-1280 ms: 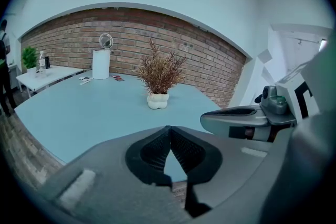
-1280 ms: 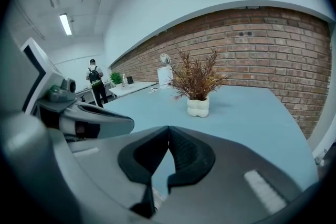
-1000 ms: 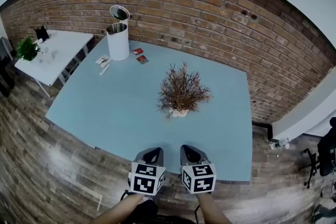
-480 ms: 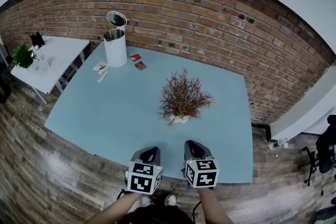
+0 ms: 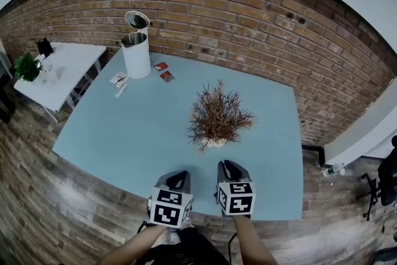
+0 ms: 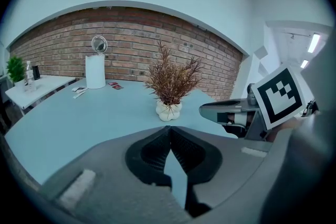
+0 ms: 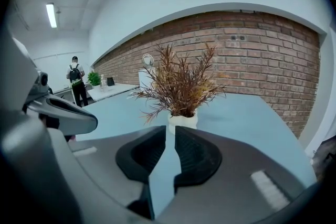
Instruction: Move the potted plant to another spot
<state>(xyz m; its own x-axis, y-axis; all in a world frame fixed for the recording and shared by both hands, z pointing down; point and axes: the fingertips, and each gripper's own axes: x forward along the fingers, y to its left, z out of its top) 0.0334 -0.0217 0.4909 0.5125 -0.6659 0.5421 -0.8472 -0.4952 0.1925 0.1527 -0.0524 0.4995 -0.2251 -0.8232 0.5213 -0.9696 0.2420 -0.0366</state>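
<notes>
Shut tip to tip on left gripper (image 6: 169,129), nothing between. Narrow slit on right gripper (image 7: 170,131), jaws just been opening, nothing between. Both over near edge of surface (image 5: 124,127), well apart from potted plant (image 5: 217,116). Upright mid-surface, at 12 o'clock of right, 1 o'clock of left. Risk: too narrow for the white pot, would shove or tip it. Clamping dry twigs instead could snap them
</notes>
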